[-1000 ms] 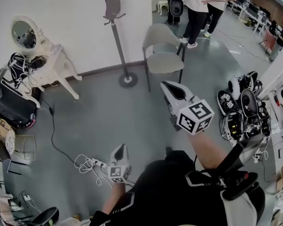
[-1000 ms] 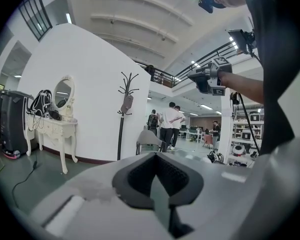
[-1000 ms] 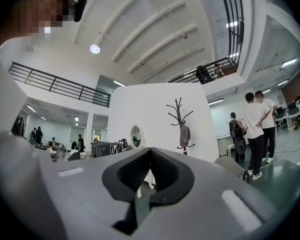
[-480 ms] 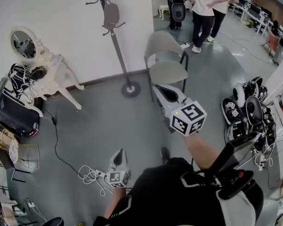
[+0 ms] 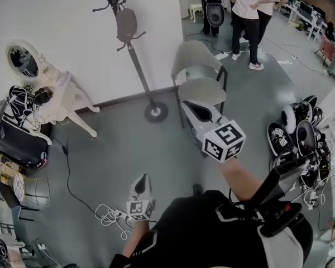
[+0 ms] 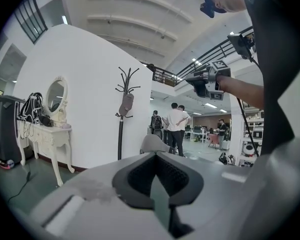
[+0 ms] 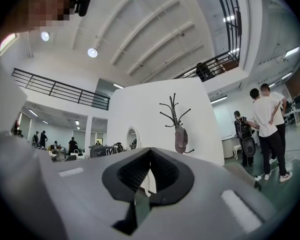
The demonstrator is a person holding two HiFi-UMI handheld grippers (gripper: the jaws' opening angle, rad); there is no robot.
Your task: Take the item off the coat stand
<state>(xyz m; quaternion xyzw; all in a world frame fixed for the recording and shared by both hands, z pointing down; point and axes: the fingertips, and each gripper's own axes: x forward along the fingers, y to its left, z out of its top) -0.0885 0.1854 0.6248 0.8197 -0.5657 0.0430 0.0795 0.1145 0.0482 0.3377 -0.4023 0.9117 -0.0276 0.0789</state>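
The black coat stand (image 5: 135, 60) rises by the white wall at the far side of the floor. A grey bag-like item (image 5: 125, 25) hangs from one of its upper hooks. My right gripper (image 5: 191, 105) is held out at mid height, well short of the stand, with its jaws shut and empty. My left gripper (image 5: 142, 178) hangs lower and nearer to me, also shut on nothing. The left gripper view shows the stand (image 6: 121, 126) and the item (image 6: 125, 104) far ahead. In the right gripper view the item (image 7: 180, 140) hangs beyond the closed jaw tips (image 7: 150, 150).
A grey chair (image 5: 198, 77) stands right of the stand's base (image 5: 156, 113). A white dressing table with an oval mirror (image 5: 51, 102) is at the left wall. Black-and-white gear (image 5: 298, 135) is piled at the right. Cables (image 5: 109, 215) lie on the floor. People (image 5: 248, 13) stand beyond the chair.
The stand's base and the chair have slid lower in the head view, so they are nearer. The right gripper has shifted slightly left. Both grippers have stayed shut.
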